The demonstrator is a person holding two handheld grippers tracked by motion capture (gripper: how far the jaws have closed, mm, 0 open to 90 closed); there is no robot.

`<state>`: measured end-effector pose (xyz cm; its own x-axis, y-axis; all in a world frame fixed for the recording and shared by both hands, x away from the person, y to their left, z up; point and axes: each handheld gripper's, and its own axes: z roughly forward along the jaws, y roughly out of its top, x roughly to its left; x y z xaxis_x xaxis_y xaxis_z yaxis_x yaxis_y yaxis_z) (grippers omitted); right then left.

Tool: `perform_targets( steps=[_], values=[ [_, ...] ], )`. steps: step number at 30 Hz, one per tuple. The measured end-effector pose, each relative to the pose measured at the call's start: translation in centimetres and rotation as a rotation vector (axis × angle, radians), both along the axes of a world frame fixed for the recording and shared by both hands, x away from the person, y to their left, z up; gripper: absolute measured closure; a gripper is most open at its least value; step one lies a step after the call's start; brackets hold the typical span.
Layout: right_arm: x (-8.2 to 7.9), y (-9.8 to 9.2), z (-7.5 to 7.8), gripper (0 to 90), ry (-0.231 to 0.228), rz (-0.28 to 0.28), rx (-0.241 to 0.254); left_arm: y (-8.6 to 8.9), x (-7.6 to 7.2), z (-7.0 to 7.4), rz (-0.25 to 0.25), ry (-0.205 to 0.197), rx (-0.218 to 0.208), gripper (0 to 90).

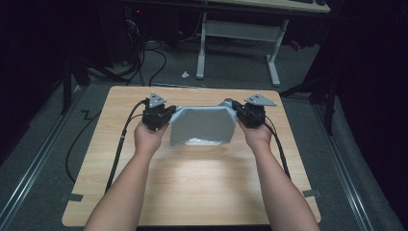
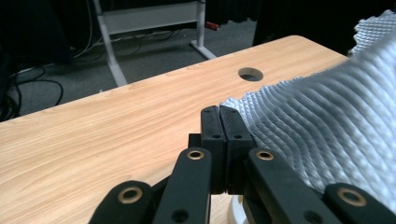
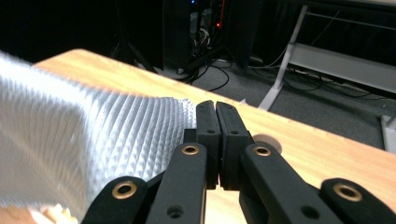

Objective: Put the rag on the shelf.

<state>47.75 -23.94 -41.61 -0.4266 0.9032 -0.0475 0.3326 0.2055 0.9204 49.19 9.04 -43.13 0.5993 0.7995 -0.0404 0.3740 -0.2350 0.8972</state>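
A grey waffle-textured cloth (image 1: pixel 202 125) hangs spread between my two grippers over the far half of the wooden table (image 1: pixel 192 192), its lower edge near the tabletop. My left gripper (image 1: pixel 166 114) is shut on the cloth's upper left corner. My right gripper (image 1: pixel 239 114) is shut on the upper right corner. In the left gripper view the jaws meet at the left gripper (image 2: pixel 219 112), and the cloth (image 2: pixel 327 126) runs off to the right. In the right gripper view the right gripper (image 3: pixel 215 107) is pressed together, with the cloth (image 3: pixel 70 140) stretching away to the left.
A round cable hole (image 2: pixel 250 73) sits in the tabletop near a far corner. Beyond the table stand a white desk frame (image 1: pixel 240 33) and tangled floor cables (image 1: pixel 144 62). A small white scrap (image 1: pixel 185 74) lies on the carpet. Black cables trail from both grippers across the table.
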Motion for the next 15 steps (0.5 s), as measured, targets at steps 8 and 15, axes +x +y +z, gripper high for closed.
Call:
perform_targets(
  steps=[8, 15],
  values=[
    [-0.7, 0.6, -2.0, 90.0, 0.008, 0.026, -0.014, -0.3, -0.5, -1.7, -0.024, 0.026, -0.008, 89.3],
    [-1.0, 0.7, -2.7, 90.0, 0.028, 0.027, -0.025, -0.3, -0.7, -3.1, -0.031, 0.054, -0.009, 89.3]
  ],
)
